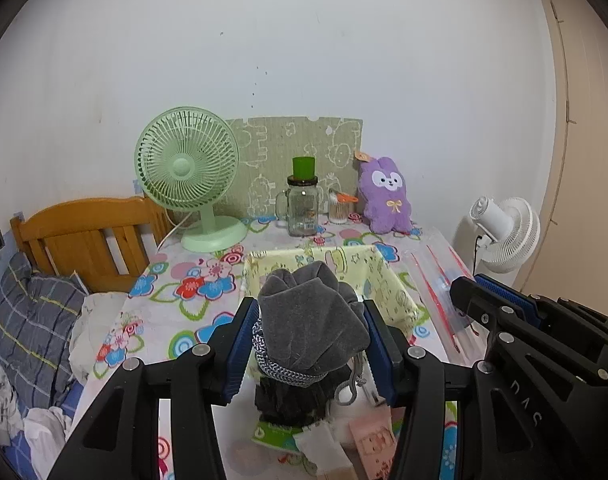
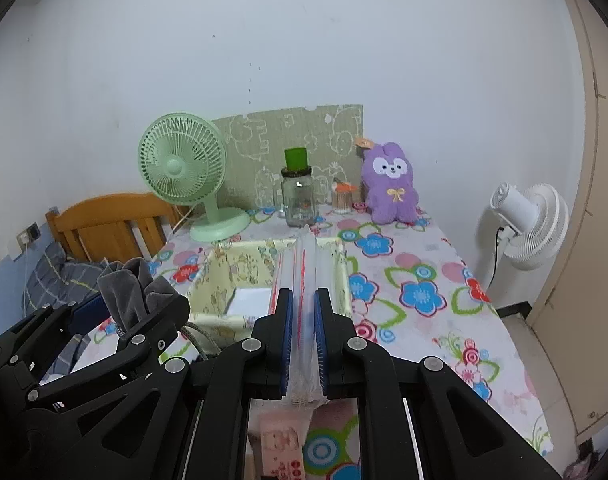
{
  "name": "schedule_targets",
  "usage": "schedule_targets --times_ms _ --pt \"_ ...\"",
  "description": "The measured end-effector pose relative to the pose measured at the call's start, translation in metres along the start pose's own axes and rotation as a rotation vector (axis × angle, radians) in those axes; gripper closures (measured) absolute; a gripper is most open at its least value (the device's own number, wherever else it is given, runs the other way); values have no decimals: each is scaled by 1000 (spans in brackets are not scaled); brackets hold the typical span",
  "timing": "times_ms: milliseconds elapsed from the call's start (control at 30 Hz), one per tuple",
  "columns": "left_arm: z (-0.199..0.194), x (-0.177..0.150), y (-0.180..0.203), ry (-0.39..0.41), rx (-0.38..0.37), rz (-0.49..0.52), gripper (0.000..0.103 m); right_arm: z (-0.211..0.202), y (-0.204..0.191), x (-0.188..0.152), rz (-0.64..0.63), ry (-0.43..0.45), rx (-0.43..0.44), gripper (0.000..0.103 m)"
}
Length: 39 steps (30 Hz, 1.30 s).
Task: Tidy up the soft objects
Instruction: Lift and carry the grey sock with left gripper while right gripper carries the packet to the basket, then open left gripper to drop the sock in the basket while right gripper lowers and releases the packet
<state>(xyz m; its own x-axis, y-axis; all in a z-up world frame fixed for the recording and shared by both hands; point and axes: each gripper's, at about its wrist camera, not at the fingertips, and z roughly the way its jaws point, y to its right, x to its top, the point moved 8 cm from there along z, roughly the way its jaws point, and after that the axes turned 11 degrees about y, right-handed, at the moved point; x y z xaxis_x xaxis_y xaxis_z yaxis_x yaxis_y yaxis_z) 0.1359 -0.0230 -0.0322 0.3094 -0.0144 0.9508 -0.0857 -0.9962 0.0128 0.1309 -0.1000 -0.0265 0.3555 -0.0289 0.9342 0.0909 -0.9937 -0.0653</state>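
My left gripper (image 1: 309,344) is shut on a grey velvet drawstring pouch (image 1: 309,320), held above the table just in front of a pale yellow fabric bin (image 1: 387,276). A braided cord wraps the pouch's neck. My right gripper (image 2: 304,344) is shut on a clear zip bag with red seal lines (image 2: 305,272), which sticks forward over the bin (image 2: 212,292). In the right wrist view the pouch (image 2: 130,292) and left gripper (image 2: 136,312) show at the left. In the left wrist view the right gripper (image 1: 477,294) and the bag (image 1: 439,276) show at the right.
A flowered cloth covers the table (image 2: 419,292). At the back stand a green desk fan (image 1: 188,168), a glass jar with a green lid (image 1: 302,208), a small swab jar (image 1: 339,210) and a purple plush bunny (image 1: 385,196). Small packets (image 1: 343,440) lie below the grippers. A bed (image 1: 28,320) lies left, a white fan (image 2: 531,224) right.
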Motion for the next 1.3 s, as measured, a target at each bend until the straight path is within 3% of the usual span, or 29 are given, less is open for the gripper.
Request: schedule_targets --times_ms 800,1300 --pt "65 22 -4 -9 -15 -3 50 66 9 26 -7 11 -14 90" --pt "121 -2 -7 -111 -1 -13 50 123 17 16 3 -46 -10 90"
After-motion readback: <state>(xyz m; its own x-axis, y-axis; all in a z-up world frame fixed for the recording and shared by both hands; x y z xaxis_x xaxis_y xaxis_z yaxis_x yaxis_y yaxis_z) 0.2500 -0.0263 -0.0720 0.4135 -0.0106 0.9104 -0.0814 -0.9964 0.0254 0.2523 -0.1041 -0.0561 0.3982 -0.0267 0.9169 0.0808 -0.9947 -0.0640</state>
